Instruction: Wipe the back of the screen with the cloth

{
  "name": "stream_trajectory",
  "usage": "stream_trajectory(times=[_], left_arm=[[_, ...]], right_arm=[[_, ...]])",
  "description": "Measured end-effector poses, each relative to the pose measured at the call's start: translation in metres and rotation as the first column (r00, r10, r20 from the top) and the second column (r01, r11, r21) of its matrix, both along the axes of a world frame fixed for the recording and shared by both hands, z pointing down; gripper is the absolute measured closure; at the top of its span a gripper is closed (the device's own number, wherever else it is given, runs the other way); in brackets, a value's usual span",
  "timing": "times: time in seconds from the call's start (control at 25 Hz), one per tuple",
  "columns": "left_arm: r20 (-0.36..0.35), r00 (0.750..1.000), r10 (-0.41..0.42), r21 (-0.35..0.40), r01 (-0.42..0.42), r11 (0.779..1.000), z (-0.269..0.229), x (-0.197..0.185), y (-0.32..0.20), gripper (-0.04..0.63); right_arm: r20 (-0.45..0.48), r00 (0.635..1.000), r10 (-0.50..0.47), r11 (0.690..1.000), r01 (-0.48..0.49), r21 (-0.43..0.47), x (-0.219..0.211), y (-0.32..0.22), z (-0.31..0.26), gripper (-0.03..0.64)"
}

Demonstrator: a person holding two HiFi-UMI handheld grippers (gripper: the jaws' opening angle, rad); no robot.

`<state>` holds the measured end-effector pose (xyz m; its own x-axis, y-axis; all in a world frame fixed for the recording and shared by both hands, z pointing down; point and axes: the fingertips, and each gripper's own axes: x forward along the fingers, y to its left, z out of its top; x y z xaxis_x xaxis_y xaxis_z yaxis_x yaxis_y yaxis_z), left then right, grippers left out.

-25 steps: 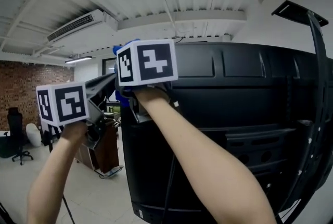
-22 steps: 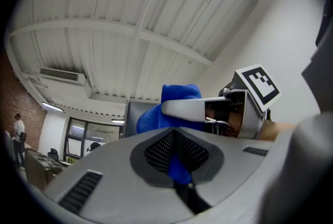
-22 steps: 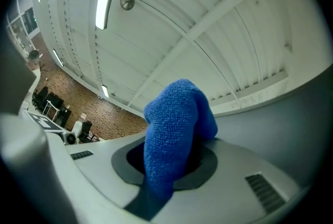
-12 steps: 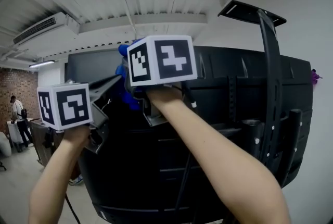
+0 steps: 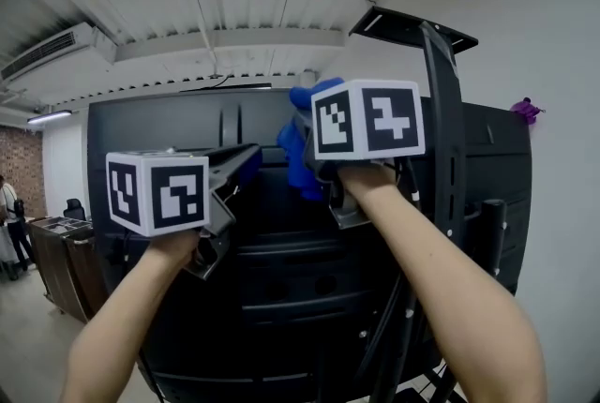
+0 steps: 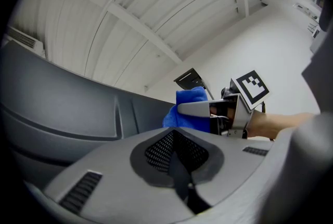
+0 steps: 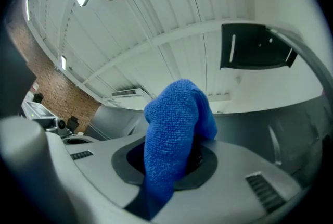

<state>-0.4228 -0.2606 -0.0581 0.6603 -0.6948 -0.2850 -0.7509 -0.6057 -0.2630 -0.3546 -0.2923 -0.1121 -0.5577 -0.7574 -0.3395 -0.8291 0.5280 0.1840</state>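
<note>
The right tool (image 5: 317,174) was clamped on the blue cloth (image 5: 298,153), which bunched out from between its jaws. It was held high in the middle of the head view, at the upper part of the screen (image 5: 281,298), whose black back filled the centre of the frame. The left tool (image 5: 242,159) was just to its left, with its jaws together and nothing between them. A black stand post (image 5: 441,139) rose at the upper right.
</note>
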Motion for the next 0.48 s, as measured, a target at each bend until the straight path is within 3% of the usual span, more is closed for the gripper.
stream_trajectory(times=[0.12, 0.28, 0.48], left_arm=[[-0.003, 1.000, 0.014, -0.011, -0.014, 1.000, 0.003, 0.004, -0.003, 0.589], [-0.001, 1.000, 0.006, -0.021, -0.006, 1.000, 0.007, -0.002, -0.005, 0.589], [-0.011, 1.000, -0.020, -0.022, 0.020, 1.000, 0.016, -0.037, 0.005, 0.589]], right_arm=[[-0.022, 0.998, 0.060, 0.998, -0.060, 0.000, 0.013, -0.005, 0.004, 0.569], [-0.039, 0.997, 0.062, 0.998, -0.062, -0.003, 0.006, -0.007, 0.007, 0.569], [-0.020, 0.995, -0.098, 0.995, 0.099, 0.024, -0.047, 0.027, 0.001, 0.568]])
